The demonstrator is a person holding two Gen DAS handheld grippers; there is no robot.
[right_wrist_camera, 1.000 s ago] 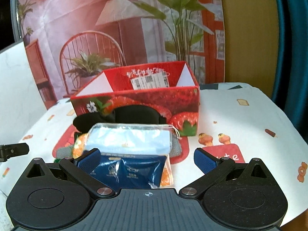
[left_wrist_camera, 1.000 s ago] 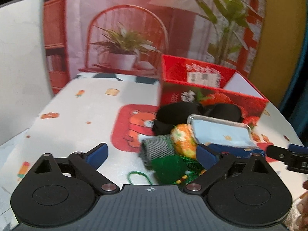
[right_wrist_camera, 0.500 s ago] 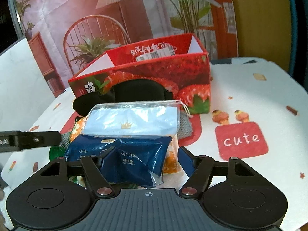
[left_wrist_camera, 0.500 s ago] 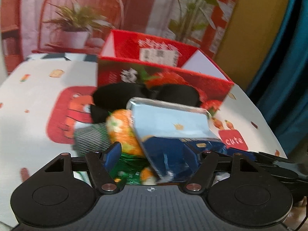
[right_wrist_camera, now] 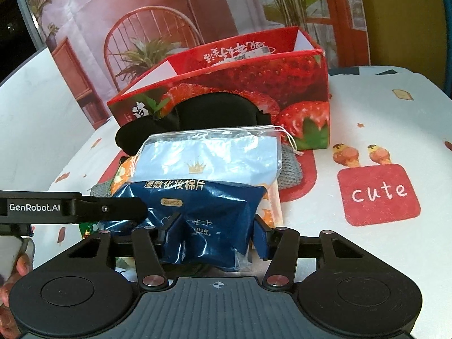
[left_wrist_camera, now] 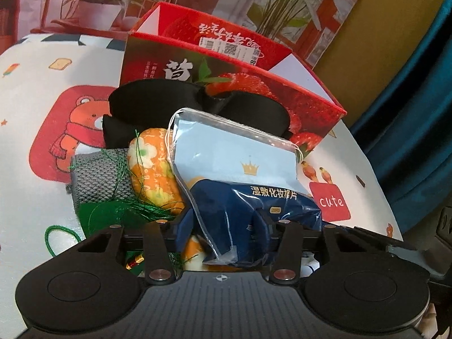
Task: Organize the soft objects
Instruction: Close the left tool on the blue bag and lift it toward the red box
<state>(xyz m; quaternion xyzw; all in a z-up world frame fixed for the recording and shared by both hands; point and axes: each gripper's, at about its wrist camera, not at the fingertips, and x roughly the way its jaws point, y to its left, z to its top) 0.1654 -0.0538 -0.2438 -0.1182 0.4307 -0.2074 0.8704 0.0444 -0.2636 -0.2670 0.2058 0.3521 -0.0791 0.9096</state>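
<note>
A clear drawstring bag (left_wrist_camera: 234,152) tops the pile of soft things; it holds a pale blue pack with a crown and a dark blue cotton-pad pack (left_wrist_camera: 254,197). My left gripper (left_wrist_camera: 223,226) is closing, its pads against the near end of the dark blue pack. My right gripper (right_wrist_camera: 213,234) is closing too, and the same pack (right_wrist_camera: 197,197) crumples between its pads. Under the bag lie an orange flowered pouch (left_wrist_camera: 152,163), a grey knit piece (left_wrist_camera: 99,175), a green tasselled cord (left_wrist_camera: 113,212) and a black eye mask (left_wrist_camera: 158,101).
An open red strawberry box (left_wrist_camera: 282,90) stands right behind the pile, its front wall touching the eye mask. A white cartoon-print cloth (right_wrist_camera: 381,130) covers the table. The left gripper's finger (right_wrist_camera: 73,207) crosses the right wrist view at the left. Blue curtain at the right.
Both grippers came down and forward onto the pile and narrowed from wide open. The dark blue pack now sits pinched between each pair of fingers.
</note>
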